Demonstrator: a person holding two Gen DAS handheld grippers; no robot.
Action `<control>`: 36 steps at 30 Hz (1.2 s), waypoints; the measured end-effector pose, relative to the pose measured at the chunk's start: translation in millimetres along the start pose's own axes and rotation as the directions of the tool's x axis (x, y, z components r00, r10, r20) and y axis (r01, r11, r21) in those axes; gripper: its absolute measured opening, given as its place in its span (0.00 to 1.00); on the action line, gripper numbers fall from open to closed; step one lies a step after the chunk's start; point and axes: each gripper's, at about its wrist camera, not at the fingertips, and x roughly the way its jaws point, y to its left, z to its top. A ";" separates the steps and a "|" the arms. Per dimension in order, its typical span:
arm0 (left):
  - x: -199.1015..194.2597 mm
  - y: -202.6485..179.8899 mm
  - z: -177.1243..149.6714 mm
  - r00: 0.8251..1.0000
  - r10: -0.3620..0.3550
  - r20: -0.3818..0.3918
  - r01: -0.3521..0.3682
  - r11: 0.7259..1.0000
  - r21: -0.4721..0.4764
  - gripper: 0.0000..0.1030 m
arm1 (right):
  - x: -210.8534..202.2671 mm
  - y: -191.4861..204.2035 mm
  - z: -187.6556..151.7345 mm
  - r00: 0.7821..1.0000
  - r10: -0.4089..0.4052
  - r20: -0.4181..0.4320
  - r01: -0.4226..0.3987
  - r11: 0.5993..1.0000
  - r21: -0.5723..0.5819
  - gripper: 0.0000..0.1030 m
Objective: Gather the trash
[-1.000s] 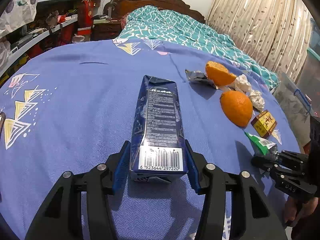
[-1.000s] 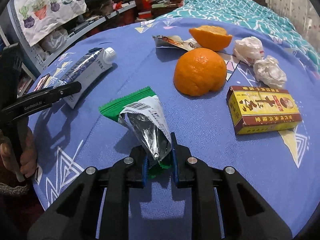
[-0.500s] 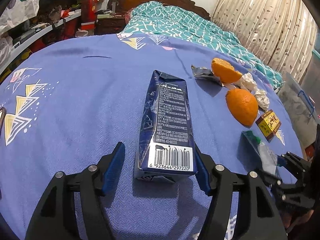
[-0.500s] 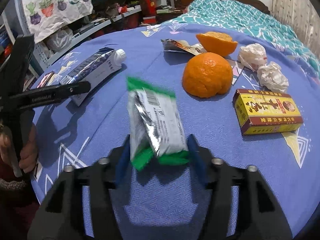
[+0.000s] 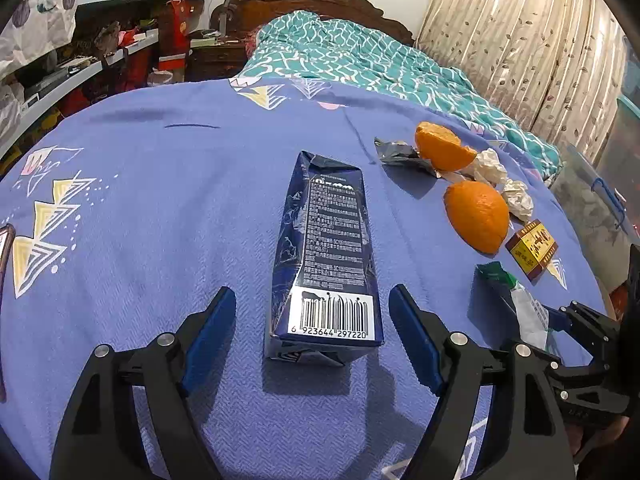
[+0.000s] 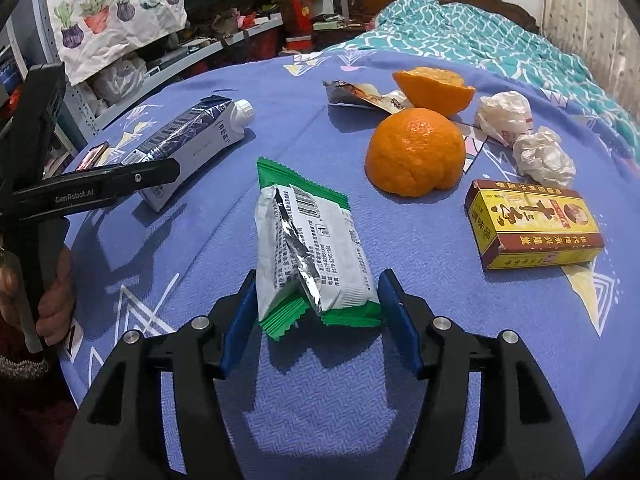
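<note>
A: Left wrist view. The blue carton (image 5: 326,256) lies flat on the blue bedspread (image 5: 160,208), long axis running straight away from the camera, barcode end nearest. The left gripper (image 5: 312,320) has just been opening; its blue pads stand spread on either side of the barcode end with a clear gap each side, so nothing is pinched.

B: Anything cut off?

A: The carton's far end is foreshortened; I cannot see a cap from here. At the right edge the green wrapper (image 5: 516,300) is partly hidden behind the other tool.

B: Right wrist view?

A: The green wrapper (image 6: 312,240) lies on the bedspread, long axis pointing away, tilted slightly left, silver seam up. The right gripper (image 6: 316,312) has just been opening; its near end sits between the pads. The right pad looks just beside the wrapper's edge, so I cannot rule out contact, but it is not squeezed.

B: Other trash?

A: Orange peel halves (image 6: 416,152), two crumpled tissues (image 6: 544,158), a yellow box (image 6: 536,224), a foil sachet (image 6: 360,96). The carton's white cap (image 6: 242,112) shows here, pointing up-right. No bin is in view.
</note>
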 end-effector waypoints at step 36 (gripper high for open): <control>11.6 -16.4 25.5 0.997 -0.052 -0.052 0.054 0.997 0.046 0.87 | 10.1 -4.2 9.0 0.996 0.073 -0.057 -0.075 0.996 -0.040 0.89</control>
